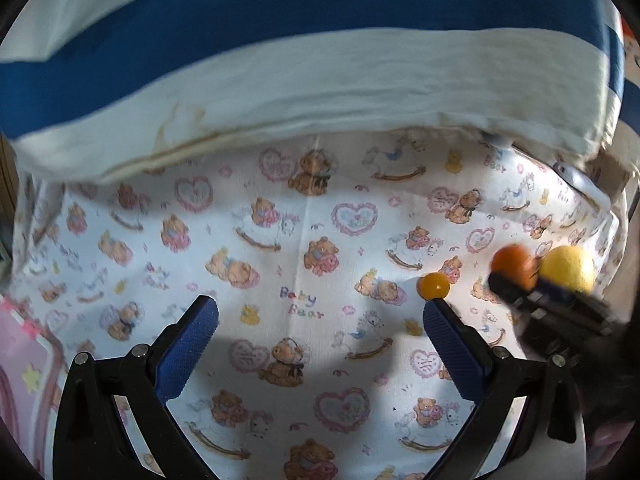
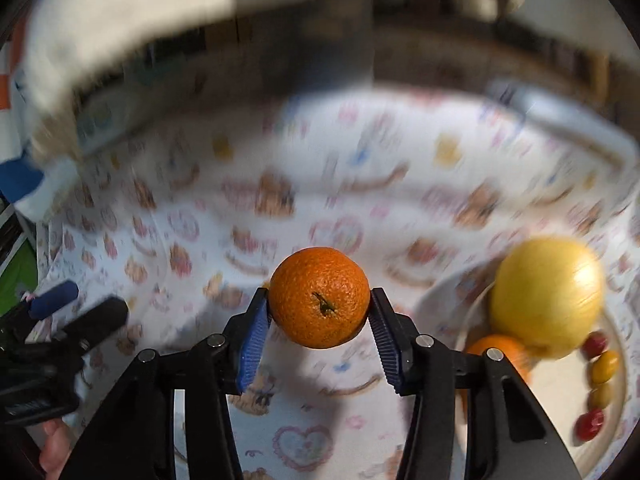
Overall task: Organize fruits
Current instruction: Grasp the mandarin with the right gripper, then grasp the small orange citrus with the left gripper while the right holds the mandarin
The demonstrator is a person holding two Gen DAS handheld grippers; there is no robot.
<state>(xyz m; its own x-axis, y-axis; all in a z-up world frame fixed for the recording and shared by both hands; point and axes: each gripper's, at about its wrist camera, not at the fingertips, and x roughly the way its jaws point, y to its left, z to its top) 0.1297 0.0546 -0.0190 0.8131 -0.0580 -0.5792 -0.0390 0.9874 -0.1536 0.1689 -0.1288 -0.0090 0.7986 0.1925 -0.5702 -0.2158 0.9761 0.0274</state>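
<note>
My right gripper [image 2: 319, 312] is shut on a tangerine [image 2: 319, 298], held above the teddy-bear tablecloth [image 2: 200, 220]. To its right a white plate [image 2: 444, 292] holds a big yellow fruit [image 2: 548, 296], a second orange fruit [image 2: 498, 350] and several small red and yellow tomatoes [image 2: 600, 366]. My left gripper [image 1: 320, 312] is open and empty over the cloth. In the left wrist view a small yellow-orange fruit [image 1: 433, 286] lies on the cloth by my right fingertip, and the right gripper [image 1: 516, 284] with the tangerine [image 1: 514, 264] shows beside the yellow fruit [image 1: 568, 266].
A blue and cream cushion [image 1: 280, 80] lies along the far side of the cloth. A pink box [image 1: 24, 360] sits at the left edge. The left gripper shows at the left of the right wrist view [image 2: 76, 304]. The right wrist view is motion-blurred.
</note>
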